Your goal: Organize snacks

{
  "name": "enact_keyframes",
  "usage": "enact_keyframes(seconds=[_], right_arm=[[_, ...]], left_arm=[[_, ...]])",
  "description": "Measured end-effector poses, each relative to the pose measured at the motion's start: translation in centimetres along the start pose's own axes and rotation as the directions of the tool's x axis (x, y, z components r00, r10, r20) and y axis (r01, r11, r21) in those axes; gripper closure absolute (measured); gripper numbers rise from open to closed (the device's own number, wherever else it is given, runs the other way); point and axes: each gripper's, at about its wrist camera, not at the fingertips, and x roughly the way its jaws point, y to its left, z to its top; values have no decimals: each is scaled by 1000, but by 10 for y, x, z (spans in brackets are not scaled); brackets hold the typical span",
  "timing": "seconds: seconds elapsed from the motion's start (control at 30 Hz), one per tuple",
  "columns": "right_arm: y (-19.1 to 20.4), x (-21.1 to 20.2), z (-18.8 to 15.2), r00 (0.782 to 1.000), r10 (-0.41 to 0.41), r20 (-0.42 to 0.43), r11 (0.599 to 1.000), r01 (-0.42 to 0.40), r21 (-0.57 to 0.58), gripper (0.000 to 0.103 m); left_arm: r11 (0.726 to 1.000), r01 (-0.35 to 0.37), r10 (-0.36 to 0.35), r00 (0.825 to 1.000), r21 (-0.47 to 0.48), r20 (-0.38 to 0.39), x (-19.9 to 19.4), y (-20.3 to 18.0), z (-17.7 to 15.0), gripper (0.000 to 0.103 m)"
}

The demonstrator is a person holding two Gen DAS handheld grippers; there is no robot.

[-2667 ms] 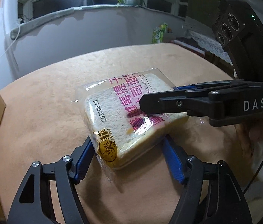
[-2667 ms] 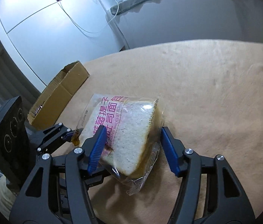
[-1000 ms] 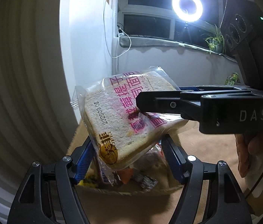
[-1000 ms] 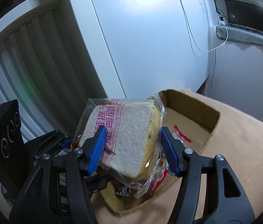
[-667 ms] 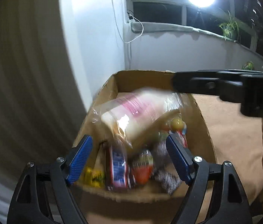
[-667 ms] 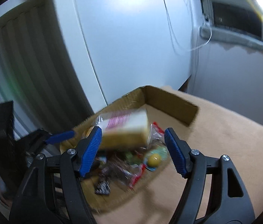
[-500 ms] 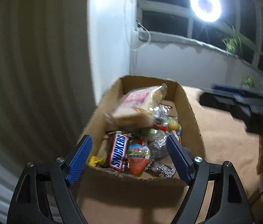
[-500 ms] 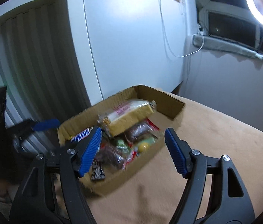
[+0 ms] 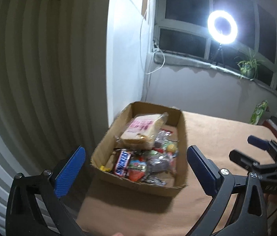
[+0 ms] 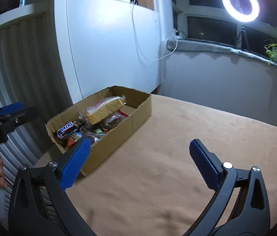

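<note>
**Bread packet lying in the snack box, both tongs spread and empty**

From the left wrist view, the cardboard box (image 9: 180, 135) is looked into from above its near short wall, so its contents are laid out plainly: the wrapped bread packet (image 9: 143, 131) is seen resting on top of the heap toward the far end, with a Snickers bar (image 9: 123, 162), an orange-red wrapper (image 9: 136, 169) and other small sweets crowded toward the near end. In the right wrist view the same box (image 10: 138, 108) is seen from its long side, so most of the contents are masked by the wall; only the bread packet (image 10: 104, 108) and the Snickers bar (image 10: 65, 129) are shown rising above the rim.

The left tongs (image 9: 136, 168) are held wide apart, nothing gripped or touched between the blue pads, and the box is framed between them. The right tongs (image 10: 139, 164) are likewise spread wide and empty, above bare tan counter (image 10: 177, 157). Each pair of tongs is caught at the margin of the other's view: the right tongs (image 9: 256, 147) at the right edge, the left tongs (image 10: 10, 110) at the left edge.

The box is set at the counter's left edge, close to the white cabinet (image 10: 109, 49). A broad stretch of open counter (image 9: 226, 133) is seen to the right of the box. A ring light (image 10: 240, 3) is lit by the window.
</note>
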Motion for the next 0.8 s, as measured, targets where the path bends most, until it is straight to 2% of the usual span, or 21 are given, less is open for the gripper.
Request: enact_keyframes(seconds=[0.47, 0.6, 0.8], right_arm=[[-40, -52, -7, 994, -82, 67, 996, 79, 48, 0], [-54, -66, -11, 992, -103, 79, 993, 98, 65, 0], [-81, -85, -19, 987, -141, 79, 986, 133, 101, 0]], left_arm=[[998, 4, -7, 999, 61, 38, -27, -57, 3, 0], [997, 40, -42, 999, 62, 30, -28, -80, 0, 0], [996, 55, -56, 998, 73, 14, -29, -114, -8, 0]])
